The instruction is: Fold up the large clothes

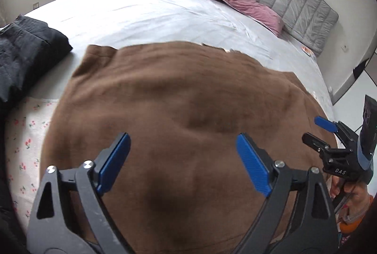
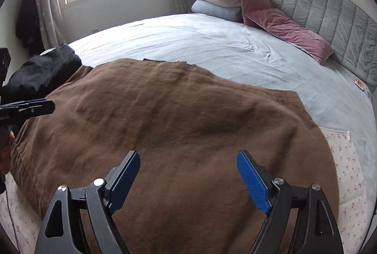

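Left wrist: brown garment (image 1: pixel 179 112) on bed (image 1: pixel 153 8)

**Garment spread at the bed's near end**

The garment (image 2: pixel 179 126) lies flat on the bed (image 2: pixel 188 41), over a printed sheet (image 2: pixel 348 171) at the near edge. A dark bundle (image 1: pixel 26 51) sits to its left, perhaps clothing. Behind, folded blankets (image 2: pixel 216 2) and pillows (image 2: pixel 282 27) rest against the headboard (image 2: pixel 329 11).

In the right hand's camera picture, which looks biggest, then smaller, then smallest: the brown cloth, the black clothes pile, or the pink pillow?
1. brown cloth, by far the biggest, though it lies nearest the camera.
2 and 3. black clothes pile and pink pillow look about alike; the pillow lies farther off, so I will not rank them.
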`<state>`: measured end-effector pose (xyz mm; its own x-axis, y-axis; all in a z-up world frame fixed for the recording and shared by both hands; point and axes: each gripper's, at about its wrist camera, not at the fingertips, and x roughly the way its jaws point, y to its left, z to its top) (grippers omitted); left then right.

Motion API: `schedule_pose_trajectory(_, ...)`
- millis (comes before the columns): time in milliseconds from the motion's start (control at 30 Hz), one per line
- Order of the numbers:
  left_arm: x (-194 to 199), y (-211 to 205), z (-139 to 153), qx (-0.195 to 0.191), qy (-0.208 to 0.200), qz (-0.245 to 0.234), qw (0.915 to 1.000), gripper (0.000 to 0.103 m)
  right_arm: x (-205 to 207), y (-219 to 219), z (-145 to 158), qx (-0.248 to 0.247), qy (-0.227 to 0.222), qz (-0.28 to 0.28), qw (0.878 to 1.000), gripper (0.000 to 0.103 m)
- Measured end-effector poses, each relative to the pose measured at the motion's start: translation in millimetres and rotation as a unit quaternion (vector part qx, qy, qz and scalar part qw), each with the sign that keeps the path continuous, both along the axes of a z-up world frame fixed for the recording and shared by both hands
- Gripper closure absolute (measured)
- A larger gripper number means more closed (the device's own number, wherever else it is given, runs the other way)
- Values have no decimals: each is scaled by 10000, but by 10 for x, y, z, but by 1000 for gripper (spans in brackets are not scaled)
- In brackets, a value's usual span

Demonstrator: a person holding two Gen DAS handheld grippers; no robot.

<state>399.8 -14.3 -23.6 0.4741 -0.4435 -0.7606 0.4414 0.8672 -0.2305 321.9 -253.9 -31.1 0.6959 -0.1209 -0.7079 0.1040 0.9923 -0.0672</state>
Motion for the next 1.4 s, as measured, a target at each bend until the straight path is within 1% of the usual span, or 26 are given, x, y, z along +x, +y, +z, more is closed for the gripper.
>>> schedule_pose_trajectory(67,-89,-89,-206,419,16,-10,9991,12,-12,35,-230,-142,222,-125,9996,18)
schedule_pose_trajectory(100,-171,-72,-284,626,-51,-33,9980,12,-46,-37,-331,-145,337,-204,9991,17)
schedule_pose_trajectory(133,-238,0,-319,745,-210,-82,9970,11,-130,-169,-387,-35,319,-270,9991,14)
schedule_pose_trajectory(167,-284,120,-331,771,-367,-94,9963,11,-232,-357,-404,99,246,-411,9988,10)
schedule_pose_trajectory(200,-357,285,-313,777,-418,-34,9961,11,-345,-562,-399,210,182,-617,9977,7)
schedule_pose_trajectory(267,-385,653,-298,639,-341,180,9972,11,-611,-958,-392,63,206,-1301,9913,7)
schedule_pose_trajectory(300,-393,835,-289,581,-303,278,9975,12,-750,-1149,-390,224,149,-1476,9887,7)
schedule_pose_trajectory(333,-415,937,-280,609,-291,349,9971,12,-886,-1285,-359,467,64,-1604,9859,7)
schedule_pose_trajectory(367,-441,997,-246,742,-290,508,9955,12,-990,-1334,-315,536,0,-1719,9837,7)
schedule_pose_trajectory(400,-493,1003,-222,802,-254,624,9945,12,-1065,-1313,-255,512,-70,-1738,9834,7)
schedule_pose_trajectory(433,-545,989,-177,746,-203,670,9948,12,-1105,-1243,-193,444,-108,-1712,9842,7)
schedule_pose_trajectory(533,-773,851,-40,105,-189,500,9985,12,-1161,-915,-73,407,-213,-1344,9899,6)
schedule_pose_trajectory(567,-833,803,-27,-44,-178,448,9988,12,-1139,-816,-82,447,-174,-1220,9914,6)
schedule_pose_trajectory(600,-885,759,-75,-117,-126,450,9988,12,-1122,-710,-106,469,-92,-1125,9925,6)
schedule_pose_trajectory(667,-907,738,-242,17,74,574,9983,12,-1063,-657,-214,423,152,-1079,9931,6)
schedule_pose_trajectory(700,-941,765,-301,92,18,582,9983,12,-1059,-683,-304,371,304,-1119,9926,6)
schedule_pose_trajectory(733,-977,783,-318,174,-108,580,9981,13,-1101,-722,-380,376,356,-1146,9921,6)
schedule_pose_trajectory(800,-1036,822,-297,284,-187,589,9977,15,-1219,-825,-410,549,222,-1107,9921,6)
schedule_pose_trajectory(833,-1056,841,-267,308,-182,614,9975,15,-1263,-822,-381,509,201,-1116,9922,6)
schedule_pose_trajectory(933,-1129,896,-172,441,-131,795,9958,15,-1350,-690,-270,43,237,-1180,9927,6)
schedule_pose_trajectory(967,-1172,913,-141,478,-96,883,9949,15,-1385,-666,-233,9,220,-1216,9923,6)
schedule_pose_trajectory(1067,-1355,926,-55,487,-63,972,9941,15,-1517,-627,-125,156,82,-1269,9918,6)
schedule_pose_trajectory(1233,-1614,815,20,685,225,1065,9917,13,-1681,-454,51,138,-75,-1273,9917,6)
schedule_pose_trajectory(1300,-1752,755,65,580,276,1124,9916,13,-1752,-345,127,217,-159,-1225,9921,6)
schedule_pose_trajectory(1400,-1968,649,122,462,379,1142,9917,8,-1860,-151,209,304,-187,-1229,9918,6)
